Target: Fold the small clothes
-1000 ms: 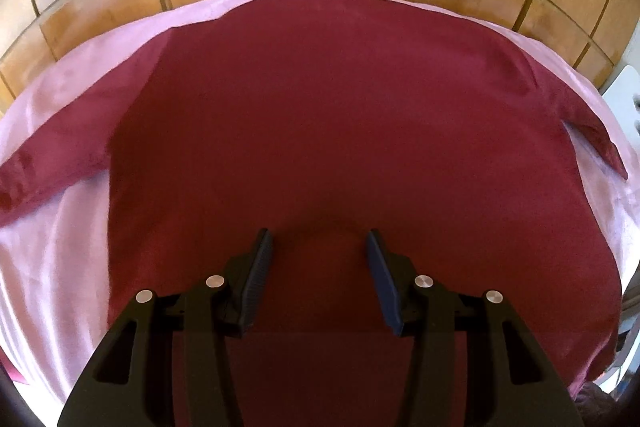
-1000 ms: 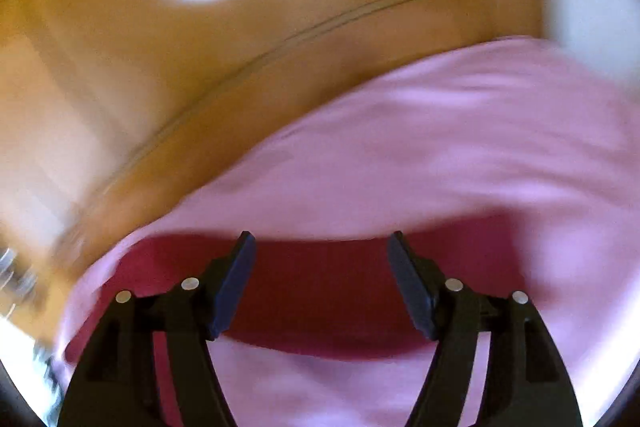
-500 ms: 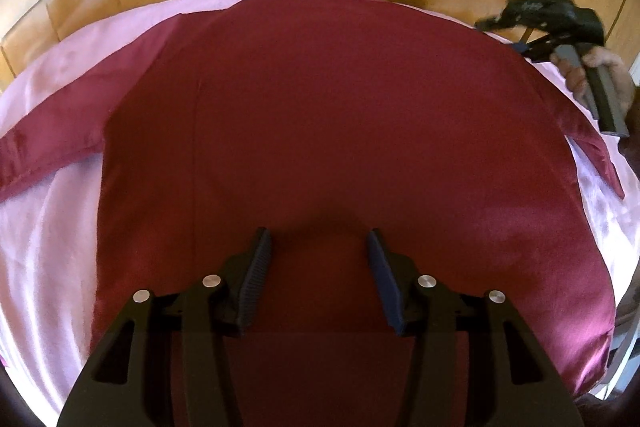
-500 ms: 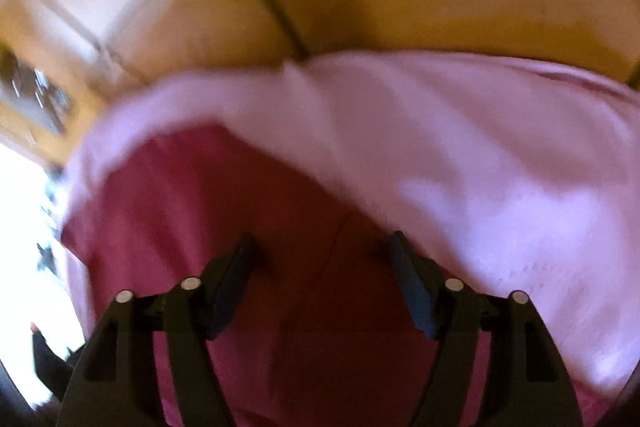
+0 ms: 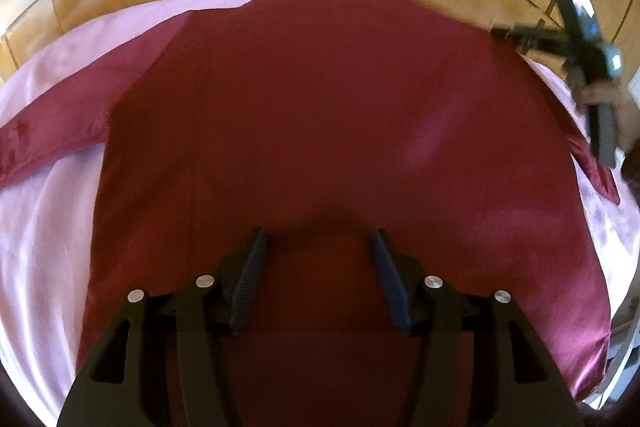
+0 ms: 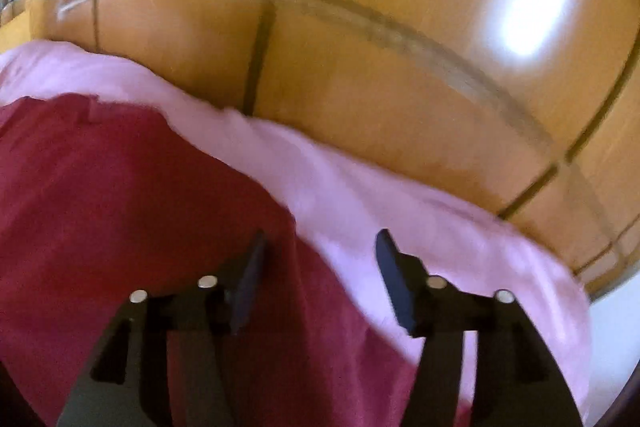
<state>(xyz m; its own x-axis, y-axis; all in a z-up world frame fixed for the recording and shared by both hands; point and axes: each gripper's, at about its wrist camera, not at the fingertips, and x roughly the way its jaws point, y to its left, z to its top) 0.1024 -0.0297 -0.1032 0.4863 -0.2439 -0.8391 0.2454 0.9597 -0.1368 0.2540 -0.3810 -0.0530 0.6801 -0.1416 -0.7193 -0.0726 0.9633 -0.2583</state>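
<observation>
Change: your right gripper has swung to the maroon shirt's right shoulder edge, fingers spread | left gripper hovers over shirt's hem, fingers spread | shirt flat on pink sheet, unfolded; neither gripper grips it yet.

Dark red shirt lies flat, sleeves spread, on pink sheet.

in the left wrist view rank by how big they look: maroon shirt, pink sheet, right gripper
1. maroon shirt
2. pink sheet, much of it hidden under the shirt
3. right gripper, far off, so it looks small
</observation>
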